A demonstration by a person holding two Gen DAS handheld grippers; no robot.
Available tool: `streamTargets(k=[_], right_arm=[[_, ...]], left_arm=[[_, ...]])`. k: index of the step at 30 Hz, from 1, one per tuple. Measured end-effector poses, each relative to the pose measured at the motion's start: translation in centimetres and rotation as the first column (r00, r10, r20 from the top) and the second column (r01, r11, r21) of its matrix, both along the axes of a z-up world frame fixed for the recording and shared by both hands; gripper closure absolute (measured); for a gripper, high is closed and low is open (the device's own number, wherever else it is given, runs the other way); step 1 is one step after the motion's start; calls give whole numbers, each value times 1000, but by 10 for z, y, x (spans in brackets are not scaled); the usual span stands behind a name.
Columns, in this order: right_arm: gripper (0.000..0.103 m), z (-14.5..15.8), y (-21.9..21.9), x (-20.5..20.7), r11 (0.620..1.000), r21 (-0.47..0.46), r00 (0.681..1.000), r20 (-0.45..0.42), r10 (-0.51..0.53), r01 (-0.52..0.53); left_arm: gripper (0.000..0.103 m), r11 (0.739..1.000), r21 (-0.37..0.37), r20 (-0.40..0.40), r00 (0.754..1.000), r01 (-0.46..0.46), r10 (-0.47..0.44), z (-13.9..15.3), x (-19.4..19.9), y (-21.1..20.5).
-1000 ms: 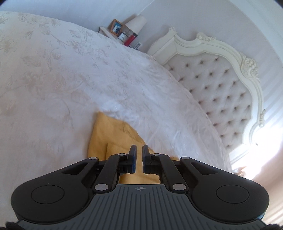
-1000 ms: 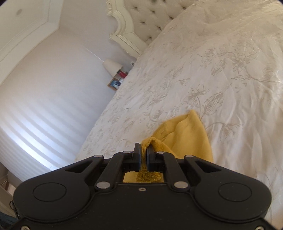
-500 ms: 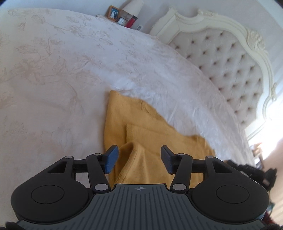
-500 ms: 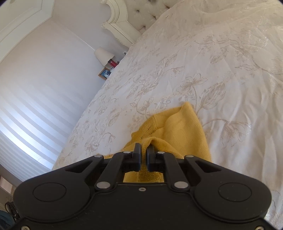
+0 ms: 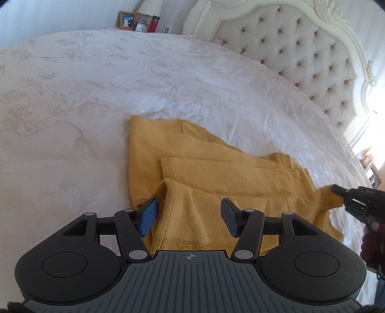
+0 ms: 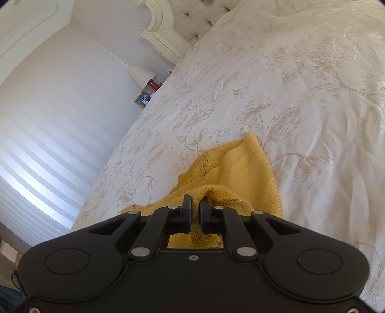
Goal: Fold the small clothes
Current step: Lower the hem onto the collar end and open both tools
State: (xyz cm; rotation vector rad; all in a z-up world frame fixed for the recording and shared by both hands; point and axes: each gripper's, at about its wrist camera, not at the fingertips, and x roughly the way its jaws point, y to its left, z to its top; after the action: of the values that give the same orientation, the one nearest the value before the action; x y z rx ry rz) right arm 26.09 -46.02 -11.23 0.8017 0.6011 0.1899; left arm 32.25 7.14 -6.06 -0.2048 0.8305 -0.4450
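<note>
- Two grippers are being worked over one yellow knitted garment (image 5: pixel 216 168), which is lying partly folded on the white floral bedspread (image 5: pixel 72 96), near the tufted headboard (image 5: pixel 300 55).
- A folded flap with a ribbed hem is being straddled by the left gripper (image 5: pixel 190 216), whose jaws are being held wide apart with nothing gripped; the left blue pad is sitting just beside the hem's raised loop.
- That wide stance is judged to be a release, so that the flap is being left to settle on the layers beneath.
- A far corner of the garment is being pinched by the right gripper (image 6: pixel 196 211), its jaws being pressed nearly together on a bunched ridge of knit.
- The corner is probably being kept taut so the stacked layers are not being dragged out of line.
- A bedside lamp (image 5: pixel 150 7) and photo frame (image 5: pixel 126 20) are being left well apart from the work.
</note>
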Motion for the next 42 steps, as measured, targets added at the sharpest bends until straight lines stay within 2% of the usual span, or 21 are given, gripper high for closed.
streamTargets(k=[1,3,4,5,7,9,14,17,21,26,27,28,29,30,31,32,33,36,37,40,42], right_arm=[[88,-1,1,1,1000,1,1000,1,1,-1],[88,-2,2,0,1000,-1,1000,1,4,-4],[88,-2,3,0,1000,-2,1000,0,6,-6],[88,-3,3,-1,1000,-4,1000,0,8,-8],[88,-2,3,-3,1000,-8,1000,2,11,-11],[88,1,2,-8,1000,-5,1000,17,4,-4],[88,18,-1,-9,1000,-5,997,71,-7,8],[88,22,-1,6,1000,-13,998,69,-15,16],[88,13,-1,32,999,-6,999,29,-43,43],[86,-8,-1,56,995,-28,994,-62,-94,92],[82,-12,0,58,995,-28,992,-78,-101,99],[82,-13,-1,57,993,-39,990,-85,-117,114],[81,-14,-1,56,991,-48,989,-79,-128,124],[76,-13,-3,53,990,-52,989,-67,-132,129],[66,-11,-3,50,989,-62,989,-57,-137,133],[59,-8,-3,45,985,-93,988,-42,-147,143],[49,-3,-3,39,980,-135,988,-19,-152,148],[48,13,5,23,956,-253,989,46,-139,146],[47,17,9,18,950,-279,990,63,-127,140],[38,25,27,6,926,-364,993,87,-75,102],[36,27,47,1,901,-429,996,81,-28,60]], left_arm=[[49,1000,14,-8,1000,10,-10,-1,2,-4],[64,999,33,-30,999,34,-33,-3,4,-11],[85,999,33,-45,998,42,-40,-5,6,-13],[100,999,22,-63,997,37,-36,-8,7,-14],[100,998,-56,-95,995,9,-14,-12,7,-8],[101,990,-134,-91,996,-32,20,-9,2,0],[101,954,-278,-74,992,-117,100,14,11,26],[101,943,-288,-55,986,-168,159,22,30,34],[101,918,-314,-60,970,-241,234,21,54,40],[99,936,-258,-110,970,-238,217,1,77,31],[98,934,-258,-117,967,-248,225,-3,78,31],[89,927,-266,-123,963,-264,239,-7,77,34],[66,923,-271,-124,960,-275,250,-9,75,36],[54,920,-271,-111,958,-284,263,-9,69,39],[32,923,-264,-83,960,-279,266,-7,63,40],[23,930,-253,-50,963,-267,263,-4,56,40],[23,938,-236,-9,966,-255,260,1,47,40],[20,961,-166,94,967,-220,237,11,18,33],[16,969,-133,115,968,-206,222,13,9,27],[11,987,-75,143,978,-141,151,5,-9,9],[11,994,-44,135,985,-104,109,-4,-14,0]])
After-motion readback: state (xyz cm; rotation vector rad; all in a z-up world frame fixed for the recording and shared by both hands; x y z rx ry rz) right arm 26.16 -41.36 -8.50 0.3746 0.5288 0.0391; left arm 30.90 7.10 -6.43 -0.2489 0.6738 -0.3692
